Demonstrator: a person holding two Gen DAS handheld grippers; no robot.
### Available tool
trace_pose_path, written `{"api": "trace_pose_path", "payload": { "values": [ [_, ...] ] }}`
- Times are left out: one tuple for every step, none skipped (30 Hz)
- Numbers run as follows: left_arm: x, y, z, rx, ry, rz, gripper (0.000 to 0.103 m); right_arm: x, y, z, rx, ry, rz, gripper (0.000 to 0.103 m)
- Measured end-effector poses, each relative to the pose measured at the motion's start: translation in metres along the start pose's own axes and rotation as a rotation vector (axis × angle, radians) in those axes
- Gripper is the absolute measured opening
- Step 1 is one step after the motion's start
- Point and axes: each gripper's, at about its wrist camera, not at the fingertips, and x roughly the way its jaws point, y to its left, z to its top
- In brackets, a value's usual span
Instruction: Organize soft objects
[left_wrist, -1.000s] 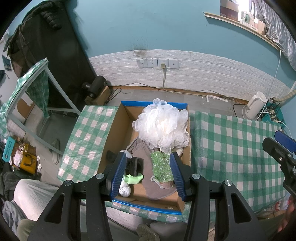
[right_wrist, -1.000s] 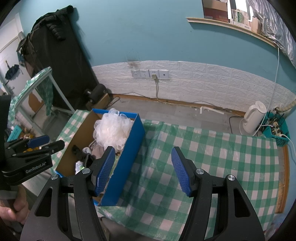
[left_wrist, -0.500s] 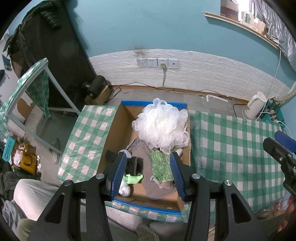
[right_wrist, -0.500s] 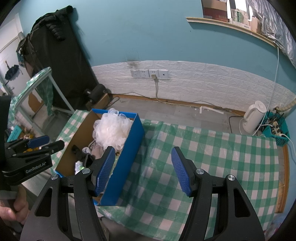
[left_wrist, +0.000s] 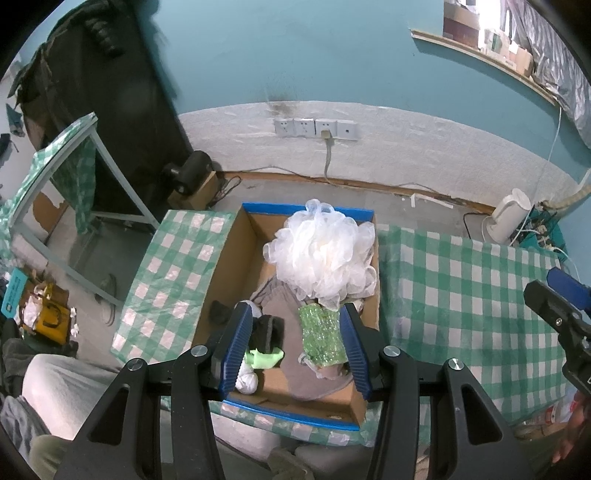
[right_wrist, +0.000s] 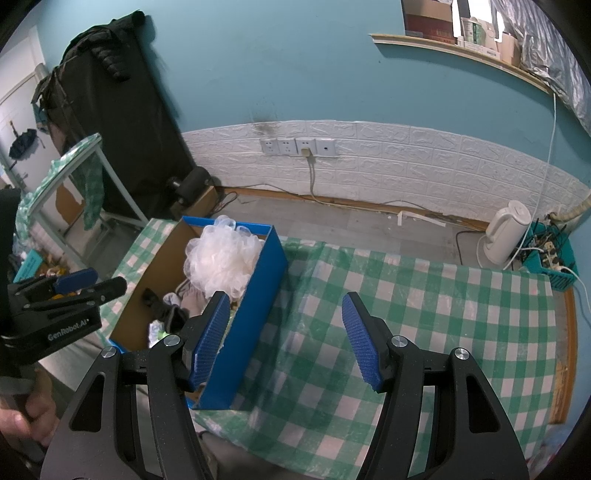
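While both claws hang clear of the load, the soft objects are seen gathered in the blue-edged cardboard box (left_wrist: 236, 254) at the left part of the counter (left_wrist: 461, 295), which is covered by a green-checked cloth

Contents noted in the left wrist view: a white mesh bath pouf (left_wrist: 321, 254) at the far end, rising above the box rim; a green glittery pouch (left_wrist: 323, 338) just in front of it; a grey cloth (left_wrist: 291, 321) beneath; a black item (left_wrist: 269, 330) and a lime-green piece (left_wrist: 264, 358) near the front left; a white balled item (left_wrist: 246, 380) at the front corner

Left claw (left_wrist: 291, 349): held above the near end of the box, angled steeply down, blue pads spread wide with nothing pressed between them; the pouch and black item are framed between the pads but judged well below them

Right claw (right_wrist: 282, 338): held over bare cloth beside the box's blue right wall (right_wrist: 255, 306), pads apart and empty, angled down less steeply. The bare part of the counter is seen free of soft objects on that side

Judgement: the gathering appears largely done; tidying within the box is probably in hand. For a clean pick, one item only should be straddled, the pads lowered squarely and closed gently, since pouf mesh is likely to snag and cloth to drag neighbours along. The box should be steadied by the right claw if it slides
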Motion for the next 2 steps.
{"api": "trace_pose_path", "payload": {
  "values": [
    [0.0025, 0.0002, 0.0029, 0.002, 0.000, 0.000, 0.055, 0.0000, 0.0000, 0.0001, 0.000, 0.000, 0.001, 0.063],
    [0.0023, -0.0001, 0.0029, 0.003, 0.000, 0.004, 0.055, 0.0000, 0.0000, 0.0002, 0.000, 0.000, 0.000, 0.063]
  ]
}}
